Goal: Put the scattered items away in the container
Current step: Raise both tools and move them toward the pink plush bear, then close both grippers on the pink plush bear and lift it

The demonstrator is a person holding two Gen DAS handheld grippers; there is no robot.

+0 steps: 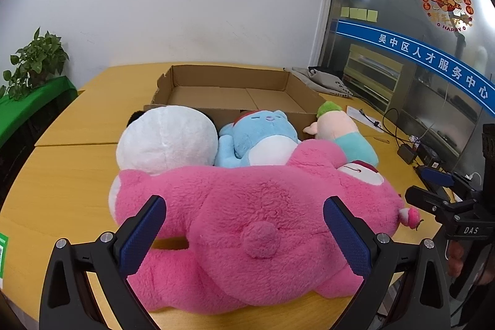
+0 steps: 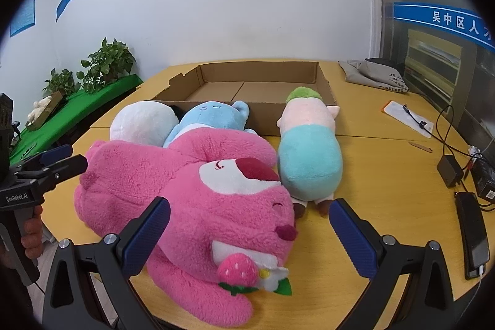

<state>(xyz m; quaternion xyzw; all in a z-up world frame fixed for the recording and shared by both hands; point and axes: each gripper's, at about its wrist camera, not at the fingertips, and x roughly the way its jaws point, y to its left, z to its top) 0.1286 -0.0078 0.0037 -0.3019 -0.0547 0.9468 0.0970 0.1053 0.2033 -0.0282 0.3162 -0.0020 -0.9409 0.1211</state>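
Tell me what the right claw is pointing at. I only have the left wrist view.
Observer: The right claw is open and aimed at the pink bear's face. A strawberry is stitched by its ear.
Operator: Is the green-haired plush in the box?
Observer: No. The green-haired plush lies full length on the table, head by the near wall of the cardboard box, feet toward the camera.
Operator: Anything to its right to avoid?
Observer: A black phone with a cable plugged in lies near the table's right edge.
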